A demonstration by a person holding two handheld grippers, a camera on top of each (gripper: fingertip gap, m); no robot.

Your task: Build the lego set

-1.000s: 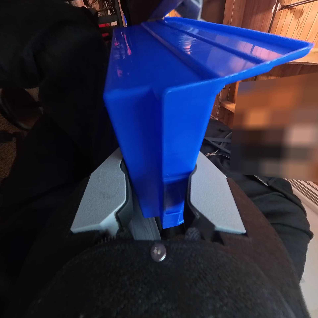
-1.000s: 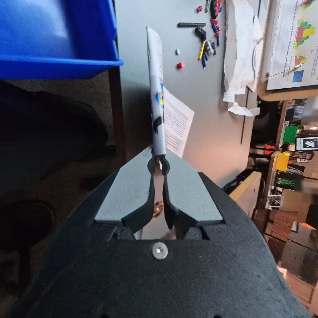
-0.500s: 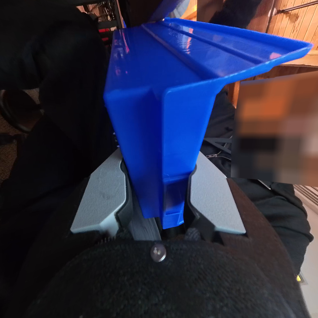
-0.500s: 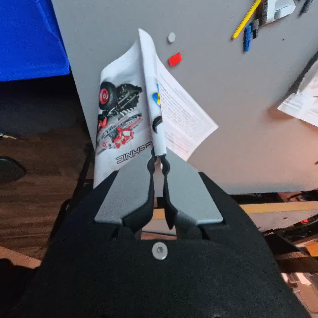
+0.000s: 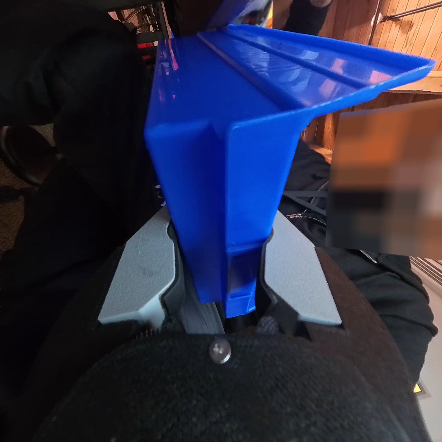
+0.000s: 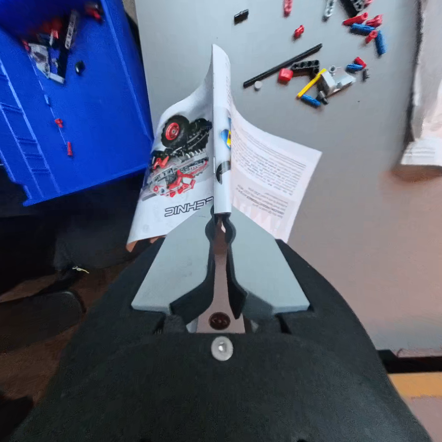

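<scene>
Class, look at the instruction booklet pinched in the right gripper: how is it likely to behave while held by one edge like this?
Probably floppy: the instruction booklet is gripped only at its spine by the right gripper, and its cover and pages already curl and fan apart. It looks thin and light, so it may flutter or sag. The narrow pinch could let it slip.

Booklet (image 6: pixel 181 167) cover with a large upside-down printed word below a truck picture, right page with blocks of small print too blurred to read, blue bin (image 5: pixel 215 143) bare of writing

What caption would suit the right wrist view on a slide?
Right tool pinching a folded instruction booklet above a grey table strewn with loose pieces, blue bin alongside.
</scene>
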